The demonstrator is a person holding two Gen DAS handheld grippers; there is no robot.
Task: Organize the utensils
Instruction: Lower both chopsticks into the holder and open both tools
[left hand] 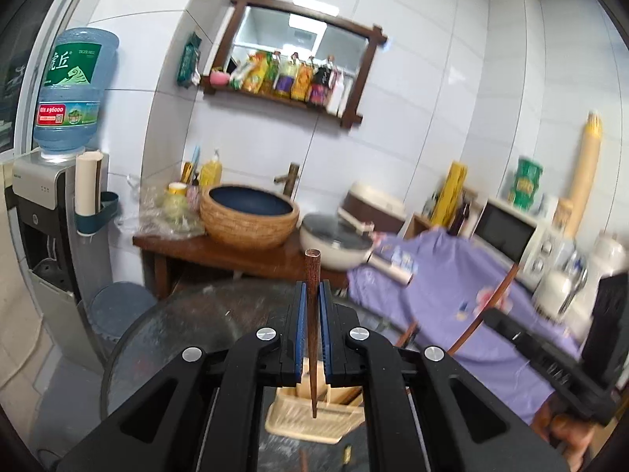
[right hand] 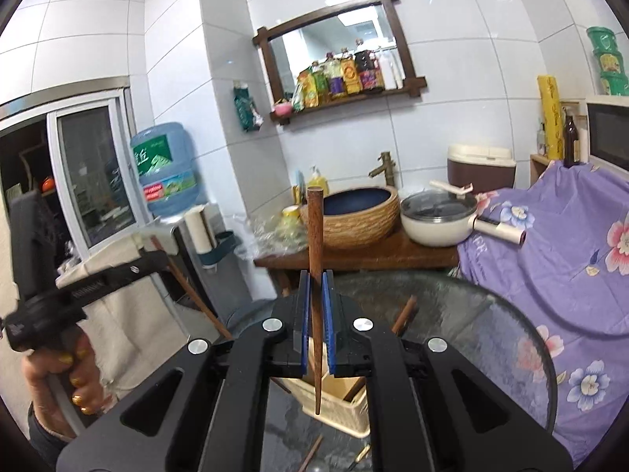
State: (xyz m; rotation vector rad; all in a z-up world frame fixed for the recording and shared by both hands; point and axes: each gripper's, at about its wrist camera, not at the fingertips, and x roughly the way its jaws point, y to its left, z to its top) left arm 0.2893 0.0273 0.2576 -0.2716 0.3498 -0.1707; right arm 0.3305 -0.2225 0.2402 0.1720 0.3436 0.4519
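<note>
Left wrist view: a round dark glass table (left hand: 165, 338) stands in a white-tiled kitchen. Behind it a brown wooden counter (left hand: 220, 249) carries one woven basin with a blue inside (left hand: 249, 216) and one cream lidded pot (left hand: 338, 244). One blue water bottle (left hand: 74, 90) sits upside down on a dispenser at the left. One dark-framed mirror shelf (left hand: 298, 55) holds a row of bottles, too blurred to count. A purple floral cloth (left hand: 471, 295) covers the furniture at the right, with one white microwave (left hand: 511, 236) behind it. The left gripper (left hand: 313, 295) is clenched on one dark brown wooden chopstick (left hand: 313, 275), upright between its blue pads (left hand: 300, 330). The chopstick's tip hangs above one cream plastic utensil basket (left hand: 314, 421) on the table. At the right edge the other black gripper is blurred, with a second chopstick slanting from it.

Right wrist view: the same glass table (right hand: 491, 334), counter (right hand: 354, 259), basin (right hand: 361, 216), pot (right hand: 436, 220) and mirror shelf (right hand: 338, 63) appear. The right gripper (right hand: 315, 287) is clamped on one brown wooden chopstick (right hand: 315, 228), held upright, its lower tip over the cream basket (right hand: 338, 405). One more chopstick (right hand: 405, 314) leans out of the basket. At the left a hand (right hand: 67, 377) holds the left gripper (right hand: 157, 259), from which a chopstick slants down.
</note>
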